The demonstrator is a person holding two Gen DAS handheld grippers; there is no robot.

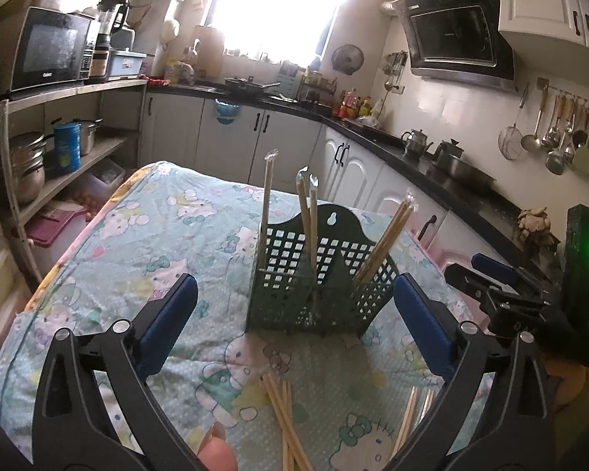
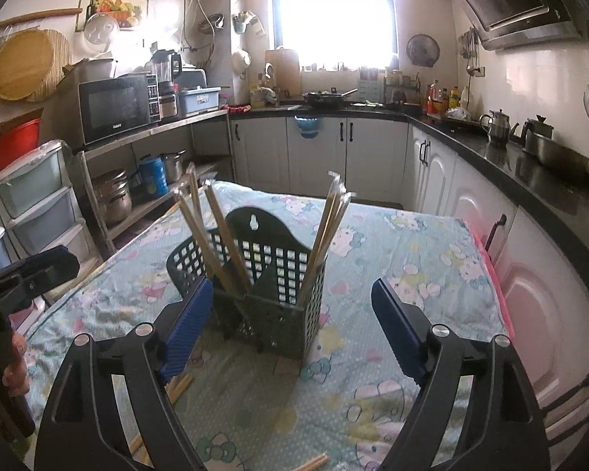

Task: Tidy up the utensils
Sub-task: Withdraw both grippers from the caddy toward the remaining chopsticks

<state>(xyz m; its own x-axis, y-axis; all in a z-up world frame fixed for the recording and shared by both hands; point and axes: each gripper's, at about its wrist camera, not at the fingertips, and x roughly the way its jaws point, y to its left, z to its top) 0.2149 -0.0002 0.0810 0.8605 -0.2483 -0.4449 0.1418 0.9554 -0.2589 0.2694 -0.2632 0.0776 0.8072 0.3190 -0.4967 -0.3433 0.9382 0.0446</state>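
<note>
A dark green perforated utensil holder (image 1: 318,286) stands on the table's cartoon-print cloth (image 1: 145,259); it also shows in the right wrist view (image 2: 271,294). Several wrapped chopstick pairs (image 1: 310,216) stand upright or leaning in its compartments (image 2: 326,235). Loose chopsticks (image 1: 286,420) lie on the cloth in front of the holder, with more to the right (image 1: 408,416) and by the right gripper's left finger (image 2: 178,386). My left gripper (image 1: 294,322) is open and empty, just before the holder. My right gripper (image 2: 290,325) is open and empty, straddling the holder's near side.
Kitchen counters with kettles (image 1: 416,143) run along the right wall. Shelves with a microwave (image 1: 47,55) and pots (image 1: 23,165) stand at the left. Plastic drawers (image 2: 35,204) stand left of the table. The right gripper's body (image 1: 502,290) shows at the left view's right edge.
</note>
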